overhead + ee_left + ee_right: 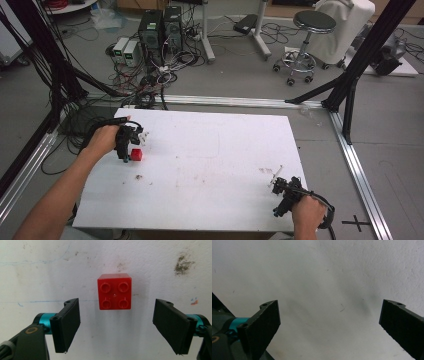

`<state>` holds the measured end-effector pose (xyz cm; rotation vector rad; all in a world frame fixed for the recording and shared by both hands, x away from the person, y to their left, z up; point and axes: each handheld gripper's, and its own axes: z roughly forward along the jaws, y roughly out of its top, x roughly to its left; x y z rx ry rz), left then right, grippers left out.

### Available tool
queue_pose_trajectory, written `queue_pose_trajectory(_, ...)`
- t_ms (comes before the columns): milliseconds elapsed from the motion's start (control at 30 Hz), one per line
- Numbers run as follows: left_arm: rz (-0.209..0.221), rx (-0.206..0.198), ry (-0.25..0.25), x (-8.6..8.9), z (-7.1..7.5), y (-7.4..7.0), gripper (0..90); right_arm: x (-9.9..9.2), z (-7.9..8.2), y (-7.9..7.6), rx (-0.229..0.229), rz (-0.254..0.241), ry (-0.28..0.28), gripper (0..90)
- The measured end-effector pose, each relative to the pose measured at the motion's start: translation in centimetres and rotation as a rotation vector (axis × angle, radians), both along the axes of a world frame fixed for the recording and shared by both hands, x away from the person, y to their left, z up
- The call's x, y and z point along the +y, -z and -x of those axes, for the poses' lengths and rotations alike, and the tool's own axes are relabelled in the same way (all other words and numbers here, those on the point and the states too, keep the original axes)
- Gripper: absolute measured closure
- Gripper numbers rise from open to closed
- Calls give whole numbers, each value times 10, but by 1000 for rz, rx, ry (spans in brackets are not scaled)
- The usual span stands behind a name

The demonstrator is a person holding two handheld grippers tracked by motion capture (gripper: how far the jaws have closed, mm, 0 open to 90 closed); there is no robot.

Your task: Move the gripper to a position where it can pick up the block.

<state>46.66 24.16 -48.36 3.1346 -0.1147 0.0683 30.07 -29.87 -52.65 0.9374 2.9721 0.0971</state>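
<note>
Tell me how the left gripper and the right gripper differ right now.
The left gripper has a red brick just ahead of its open jaws, centred on the gap; the right gripper faces only bare white table. In the high view the left gripper sits near the table's far left, the right gripper near its front right corner. Both are open, held in a hand, and grip nothing.

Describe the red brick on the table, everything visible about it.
The red brick is a small square toy block of glossy plastic with four round studs on top, two by two. It sits flat and stud-side up on the white table, near its left edge. The open left claw hangs just short of it, its pads apart on either side, not touching. Nothing else touches the brick.
</note>
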Motion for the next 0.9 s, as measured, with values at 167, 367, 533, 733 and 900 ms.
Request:
queue_pose_trajectory(167, -1, 6, 0, -3, -2, 5, 223, -1, 0, 0, -3, -3, -6, 26)
queue_pose_trajectory(367, -9, 21, -1, -6, -2, 15, 223, -1, 0, 1, 0, -4, -3, 26)
queue_pose_trajectory(533, -10, 33, -3, -5, -3, 23, 223, 0, 0, 1, 3, -3, -5, 26)
queue_pose_trajectory(733, -12, 33, -2, -6, -3, 24, 224, 1, 0, 1, 4, 0, -5, 26)
queue_pose_trajectory(900, -15, 44, -5, -7, -3, 24, 223, 1, -1, 1, 1, 1, -11, 26)
